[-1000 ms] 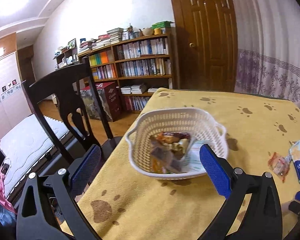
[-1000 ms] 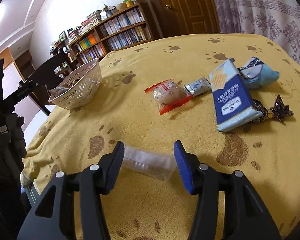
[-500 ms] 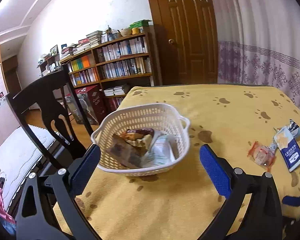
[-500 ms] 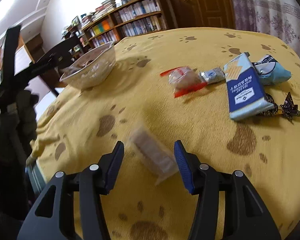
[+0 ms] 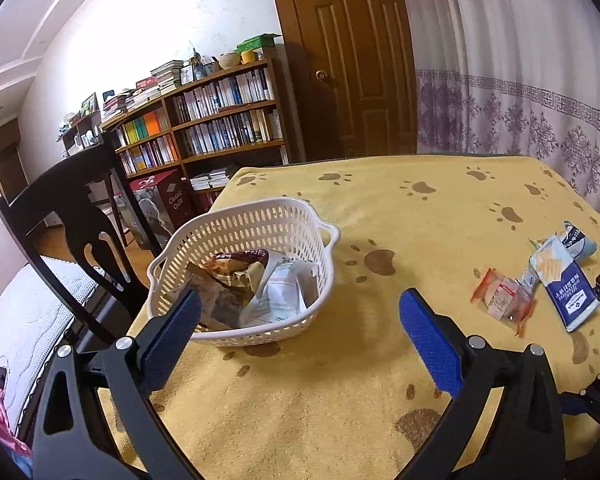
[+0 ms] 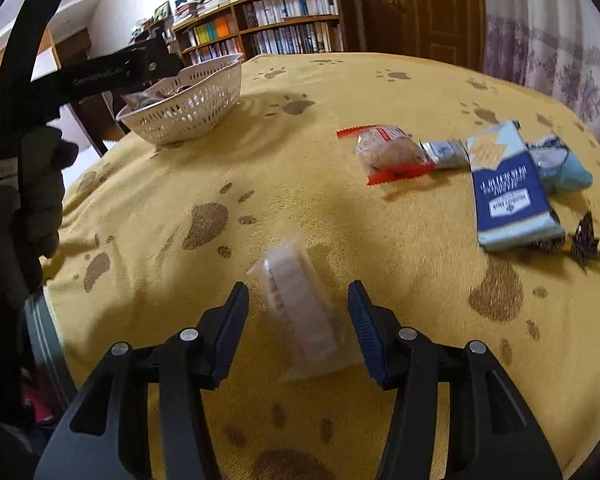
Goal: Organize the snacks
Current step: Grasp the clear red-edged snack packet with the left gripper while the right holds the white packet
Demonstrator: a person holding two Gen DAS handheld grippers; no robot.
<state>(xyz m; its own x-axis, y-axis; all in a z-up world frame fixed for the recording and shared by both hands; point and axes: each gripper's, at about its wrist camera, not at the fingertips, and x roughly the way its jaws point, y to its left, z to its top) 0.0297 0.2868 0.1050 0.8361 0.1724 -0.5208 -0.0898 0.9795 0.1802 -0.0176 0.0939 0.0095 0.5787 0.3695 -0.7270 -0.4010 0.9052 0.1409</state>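
at the far left of your worktop (image 5: 440, 216) sits the white basket (image 5: 236, 236), close to the edge beside the chair (image 5: 60, 208). it already holds a few wrappers: a brown packet (image 5: 236, 264) on top and a pale one (image 5: 280, 296) under it, with room left. your left gripper (image 5: 296, 320) hangs just near of the basket with its jaws wide and nothing between them. i judge you hold it there to steady or guard the basket while the other hand fetches, but that is only a guess.

moving right, your right gripper (image 6: 298, 320) is low over the near middle of the cloth, jaws wide, straddling a clear sleeve of biscuits (image 6: 300, 312). the sleeve lies along the line of the jaws and neither pad touches it, so it is lined up for a pinch across its narrow width. it looks soft and crinkly, so close gently or it may squirm out.

further right, well apart from the basket, lie the rest: a red-edged cookie pack (image 6: 388, 154), touching a small silver pack (image 6: 446, 154), then the blue cracker box (image 6: 508, 188) overlapping a light blue pouch (image 6: 564, 164), and a dark foil sweet (image 6: 584, 238) at the box's near corner. all of these are yet to go in, so you are partway through.
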